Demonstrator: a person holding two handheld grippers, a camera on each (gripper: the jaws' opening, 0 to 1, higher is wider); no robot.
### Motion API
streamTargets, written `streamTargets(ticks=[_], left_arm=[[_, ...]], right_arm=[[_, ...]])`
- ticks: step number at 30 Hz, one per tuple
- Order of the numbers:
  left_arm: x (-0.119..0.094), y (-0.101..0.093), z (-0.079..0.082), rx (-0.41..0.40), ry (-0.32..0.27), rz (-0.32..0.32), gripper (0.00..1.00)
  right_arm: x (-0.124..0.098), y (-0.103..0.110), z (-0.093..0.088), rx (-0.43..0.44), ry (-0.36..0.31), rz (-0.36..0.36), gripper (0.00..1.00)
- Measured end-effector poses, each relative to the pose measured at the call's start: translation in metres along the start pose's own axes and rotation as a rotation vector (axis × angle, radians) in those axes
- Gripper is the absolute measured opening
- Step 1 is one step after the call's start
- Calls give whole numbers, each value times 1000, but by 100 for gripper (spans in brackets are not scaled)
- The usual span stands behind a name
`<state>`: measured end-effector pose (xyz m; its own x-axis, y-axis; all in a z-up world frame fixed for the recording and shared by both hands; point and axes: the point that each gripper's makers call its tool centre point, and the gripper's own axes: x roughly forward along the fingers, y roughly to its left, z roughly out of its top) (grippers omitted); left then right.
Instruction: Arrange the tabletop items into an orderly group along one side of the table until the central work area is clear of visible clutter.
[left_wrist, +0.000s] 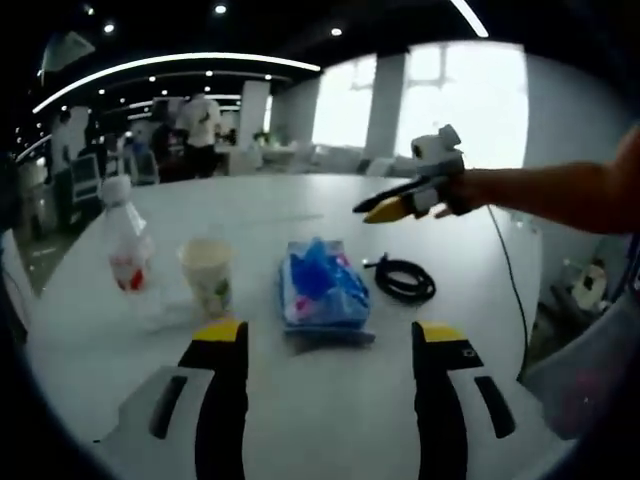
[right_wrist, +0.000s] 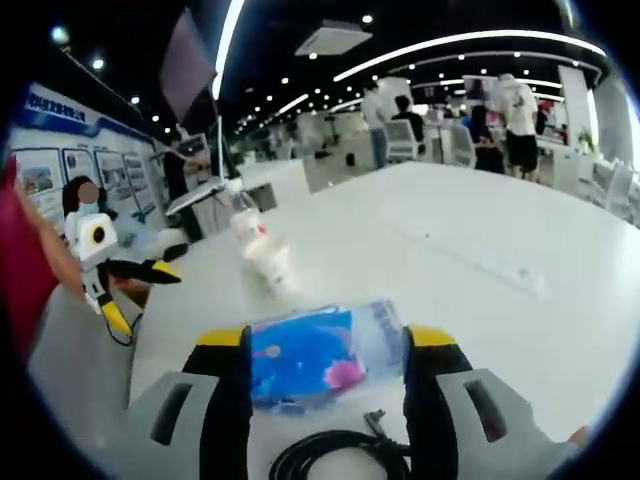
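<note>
A blue tissue pack (left_wrist: 322, 285) lies flat on the white table (left_wrist: 330, 410), just beyond my open left gripper (left_wrist: 330, 335), whose jaws hold nothing. To its left stand a paper cup (left_wrist: 207, 275) and a clear bottle (left_wrist: 128, 250) with a red label. A coiled black cable (left_wrist: 405, 280) lies to the pack's right. My right gripper (left_wrist: 385, 208) hovers above the table past the cable. In the right gripper view, the right gripper (right_wrist: 328, 345) is open above the tissue pack (right_wrist: 310, 355), with the cable (right_wrist: 340, 455) nearest and the cup (right_wrist: 272, 265) and bottle (right_wrist: 245, 225) farther off. The left gripper (right_wrist: 140, 295) is at the left.
A person's bare arm (left_wrist: 560, 190) reaches in from the right in the left gripper view. The table (right_wrist: 480, 250) stretches wide and bare to the right. People and chairs (right_wrist: 500, 120) stand well beyond its far edge. A monitor (right_wrist: 200, 150) is off the table's left side.
</note>
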<state>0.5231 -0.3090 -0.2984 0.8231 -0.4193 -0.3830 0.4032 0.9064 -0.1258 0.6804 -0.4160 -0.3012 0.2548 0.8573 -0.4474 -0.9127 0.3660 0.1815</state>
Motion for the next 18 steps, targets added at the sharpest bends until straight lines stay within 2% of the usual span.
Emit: streamTargets(ticks=[9, 18], left_arm=[[2, 4, -6, -16, 21, 14, 61], [3, 5, -10, -31, 32, 20, 59]], right_arm=[[25, -10, -10, 6, 35, 37, 56], [38, -17, -22, 16, 63, 61, 48]])
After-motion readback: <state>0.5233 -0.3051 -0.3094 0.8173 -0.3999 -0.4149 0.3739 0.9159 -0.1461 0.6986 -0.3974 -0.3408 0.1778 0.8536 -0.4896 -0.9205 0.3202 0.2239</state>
